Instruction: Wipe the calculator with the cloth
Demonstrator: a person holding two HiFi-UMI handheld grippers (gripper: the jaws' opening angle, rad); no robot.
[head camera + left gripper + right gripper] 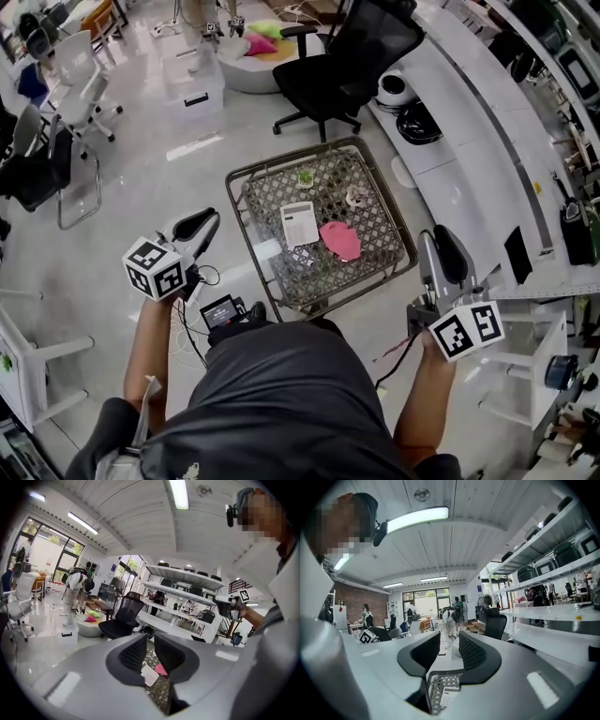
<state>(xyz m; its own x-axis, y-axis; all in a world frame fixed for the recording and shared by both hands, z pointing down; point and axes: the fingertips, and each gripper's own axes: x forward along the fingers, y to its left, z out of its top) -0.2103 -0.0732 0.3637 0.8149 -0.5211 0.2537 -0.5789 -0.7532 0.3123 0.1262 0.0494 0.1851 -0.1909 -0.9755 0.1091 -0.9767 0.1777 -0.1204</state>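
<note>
White rectangular calculator (299, 223) lies flat, face up, near the middle of the low metal-framed worktop (375, 234) with a woven lattice surface. Pink crumpled cloth (340, 240) lies just beside the calculator on its right, at the lower corner; whether the two touch cannot be told. Small green plant (306, 176) stands at the far side of the worktop, beyond the calculator. A pale crumpled object (356, 196) sits beyond the cloth; what it is cannot be made out. Left gripper (202, 223) is held off the worktop's left edge, well apart from the calculator. Its own view shows the jaws with a narrow gap and nothing between them; calculator and cloth appear far off through that gap. Right gripper (448, 251) is held off the worktop's right edge, also well apart from both items. Its own view shows the jaws parted somewhat wider and empty, with the calculator low in the gap, at a distance. The person holding both stands at the near side of the worktop. Black mesh office chair (347, 56) stands on the glossy floor beyond the far side.
</note>
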